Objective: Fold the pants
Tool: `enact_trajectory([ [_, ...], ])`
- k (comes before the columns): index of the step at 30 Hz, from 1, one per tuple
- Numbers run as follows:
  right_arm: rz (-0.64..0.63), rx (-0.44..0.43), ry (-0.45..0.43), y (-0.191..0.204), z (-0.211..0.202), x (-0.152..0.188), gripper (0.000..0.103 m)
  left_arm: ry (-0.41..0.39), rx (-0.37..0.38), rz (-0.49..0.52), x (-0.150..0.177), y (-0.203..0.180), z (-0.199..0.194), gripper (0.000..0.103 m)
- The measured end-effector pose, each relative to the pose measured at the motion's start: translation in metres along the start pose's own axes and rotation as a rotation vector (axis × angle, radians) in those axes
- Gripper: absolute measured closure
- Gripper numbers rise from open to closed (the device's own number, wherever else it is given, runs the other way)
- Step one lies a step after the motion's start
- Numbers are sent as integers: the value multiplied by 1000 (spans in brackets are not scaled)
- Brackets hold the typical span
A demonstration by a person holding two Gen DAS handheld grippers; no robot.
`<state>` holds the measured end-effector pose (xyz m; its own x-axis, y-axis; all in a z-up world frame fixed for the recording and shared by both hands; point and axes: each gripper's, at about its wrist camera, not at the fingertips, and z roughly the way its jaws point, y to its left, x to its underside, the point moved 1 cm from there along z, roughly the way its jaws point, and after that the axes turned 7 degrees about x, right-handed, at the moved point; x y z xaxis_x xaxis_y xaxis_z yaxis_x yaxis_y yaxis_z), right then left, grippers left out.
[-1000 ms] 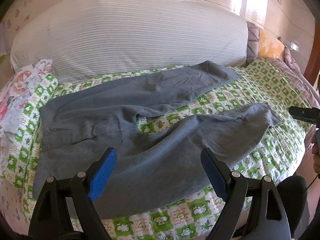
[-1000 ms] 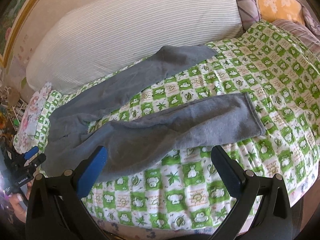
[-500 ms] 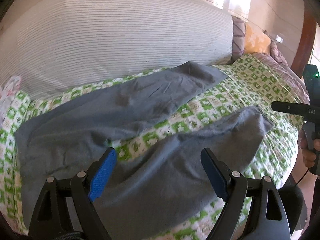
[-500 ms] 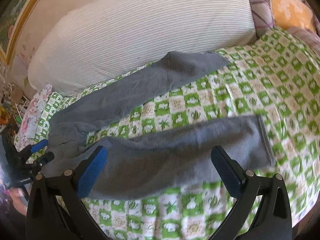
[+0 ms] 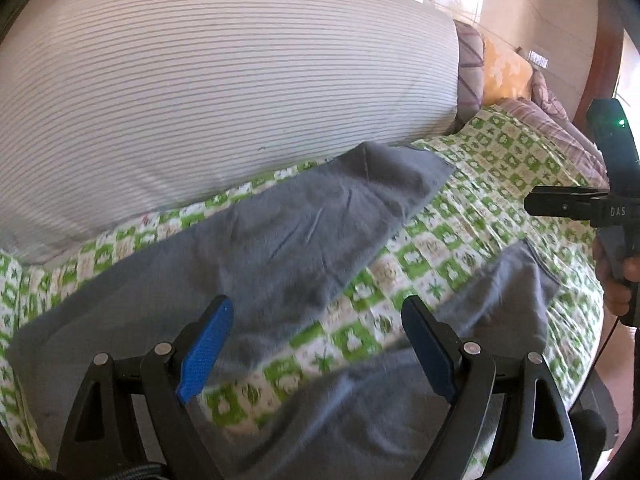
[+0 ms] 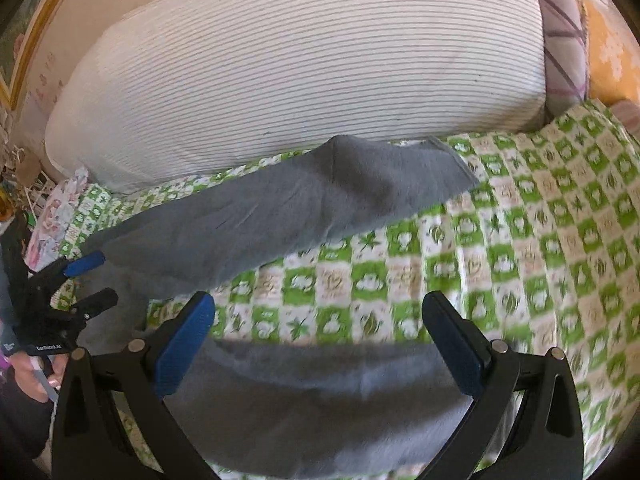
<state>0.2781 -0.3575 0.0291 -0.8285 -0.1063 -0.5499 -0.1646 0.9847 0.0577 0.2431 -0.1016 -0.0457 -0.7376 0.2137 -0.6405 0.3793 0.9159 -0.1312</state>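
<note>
Grey pants [image 5: 288,236] lie spread on a green-and-white checked bedspread [image 5: 500,160], their two legs splayed apart. The far leg [image 6: 304,204] runs up to the striped bolster. The near leg [image 6: 332,396] lies under my right gripper [image 6: 320,340], which is open with nothing between its blue pads. My left gripper [image 5: 318,344] is open too, low over the crotch area where the legs part. The right gripper [image 5: 580,204] shows at the right edge of the left wrist view, beside the near leg's hem [image 5: 536,264]. In the right wrist view the left gripper [image 6: 80,280] appears at far left.
A large striped white bolster [image 6: 304,68] runs along the back of the bed. Purple [image 5: 468,64] and orange [image 5: 506,72] cushions sit at the far right. A floral cloth [image 6: 56,220] lies at the left end. A hand [image 6: 36,372] holds the left gripper's handle.
Both grippers have come in lower and closer over the pants. The left view has swung right, from the waist toward the legs. Both stay open.
</note>
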Motion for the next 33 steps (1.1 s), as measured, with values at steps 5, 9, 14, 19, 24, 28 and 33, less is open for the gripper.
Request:
enact_trajectory([
  [5,-31,28,18,-11,24,-23,0,16,0,22,-22,6,25,17],
  [9,-39,67,20,-39,47,-57,0,41,23,22,-46,19,52,17],
  [14,5,74,41,-80,85,-109,0,102,86,28,-74,36,99,17],
  [19,15,71,112,-106,132,-135,18,136,149,24,-98,44,139,17],
  [24,30,83,182,-122,176,-146,26,192,143,40,-112,55,181,17],
  [28,44,116,182,-130,197,-155,26,241,124,79,-114,61,208,17],
  [33,35,128,192,-137,222,-168,26,296,146,128,-109,65,229,17],
])
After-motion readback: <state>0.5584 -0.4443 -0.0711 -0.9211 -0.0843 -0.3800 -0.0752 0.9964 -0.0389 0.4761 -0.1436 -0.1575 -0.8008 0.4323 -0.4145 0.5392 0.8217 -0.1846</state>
